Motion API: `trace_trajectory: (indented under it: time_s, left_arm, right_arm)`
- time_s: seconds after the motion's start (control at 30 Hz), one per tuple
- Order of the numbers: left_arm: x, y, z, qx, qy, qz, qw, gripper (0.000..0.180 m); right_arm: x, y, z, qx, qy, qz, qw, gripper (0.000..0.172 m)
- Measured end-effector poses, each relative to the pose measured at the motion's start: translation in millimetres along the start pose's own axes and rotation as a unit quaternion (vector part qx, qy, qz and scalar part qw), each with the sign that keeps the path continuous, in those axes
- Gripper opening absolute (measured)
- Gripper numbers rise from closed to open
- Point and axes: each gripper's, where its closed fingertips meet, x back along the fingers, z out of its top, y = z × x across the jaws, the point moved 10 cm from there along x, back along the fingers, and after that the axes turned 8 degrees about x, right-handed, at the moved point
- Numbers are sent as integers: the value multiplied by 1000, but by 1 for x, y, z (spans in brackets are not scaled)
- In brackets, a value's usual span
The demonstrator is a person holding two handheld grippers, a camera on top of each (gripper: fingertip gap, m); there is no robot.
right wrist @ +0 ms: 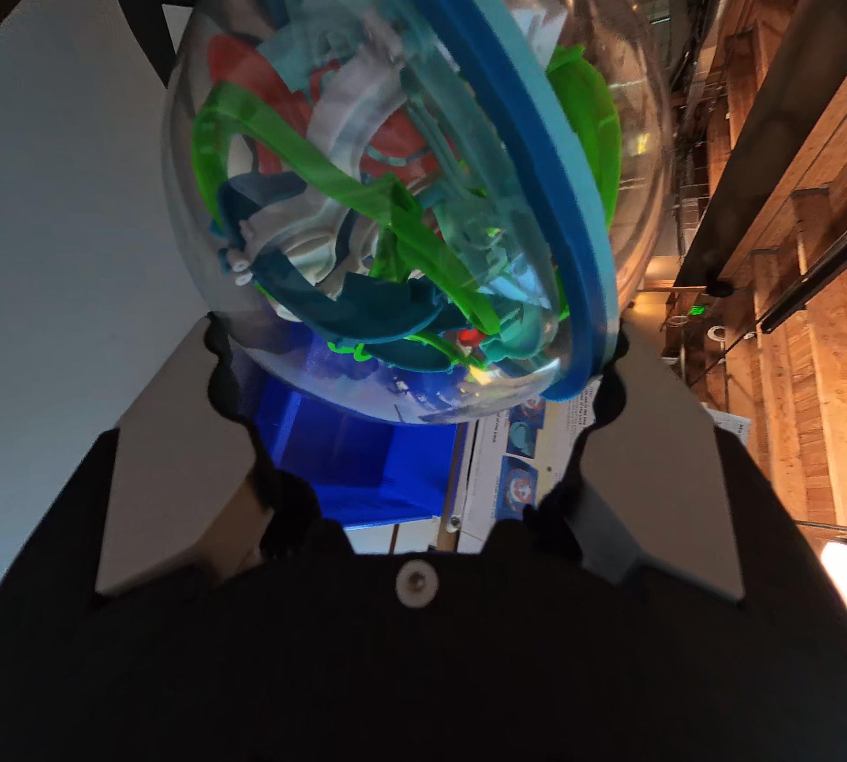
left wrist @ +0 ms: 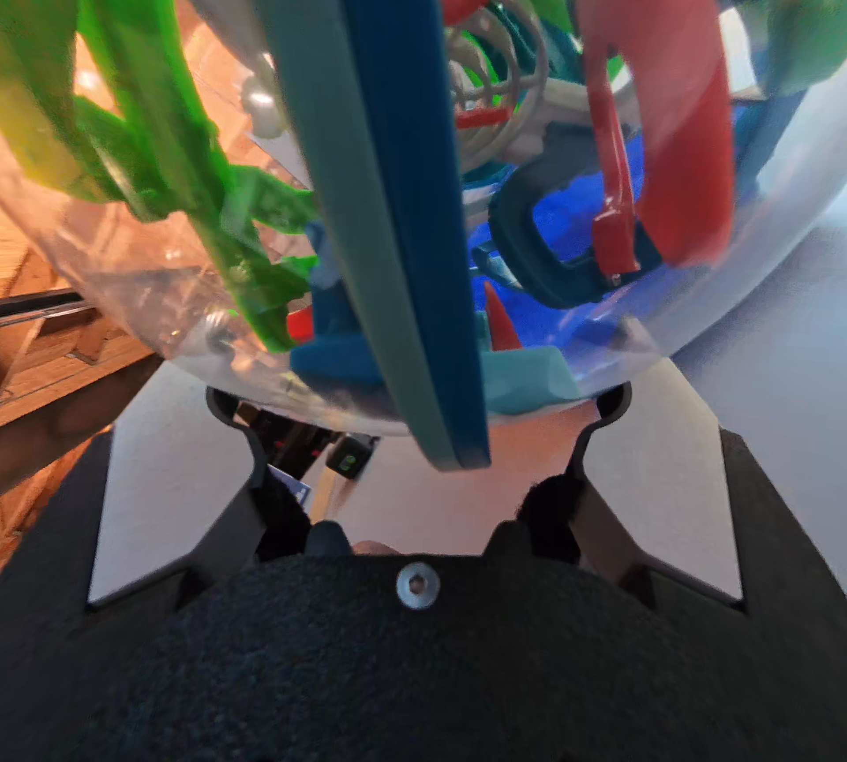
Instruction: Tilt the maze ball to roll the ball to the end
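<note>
Clear plastic maze ball (right wrist: 412, 172) sits clamped between both wide-spread tongs, left tongs (left wrist: 417, 396) and right tongs (right wrist: 415, 355); tilt slowly, keeping both grips steady.

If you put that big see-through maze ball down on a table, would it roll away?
Probably yes: the maze ball is a round, smooth clear shell, so it could roll and feel slippery. It looks stiff rather than squashy. It seems mostly hollow around the green tracks, so likely light for its size.
</note>
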Motion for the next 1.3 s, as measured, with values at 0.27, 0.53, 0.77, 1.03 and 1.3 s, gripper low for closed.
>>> trace_trajectory:
  time_s: [0.27,0.53,0.77,1.03,1.3]
  left_arm:
    - [8,-26,24,-84,26,53,995,156]
    - [10,-34,39,-122,32,76,989,156]
    - [12,-42,46,-148,44,108,982,156]
    - [14,-47,47,-167,45,132,976,155]
    - [11,-48,51,-187,52,144,970,155]
  right_arm:
    - [17,11,15,42,8,-98,994,154]
    - [29,11,17,57,11,-144,988,155]
    - [35,12,21,85,13,-184,979,155]
    - [36,10,26,106,12,-216,971,155]
    - [37,5,22,115,15,-241,964,155]
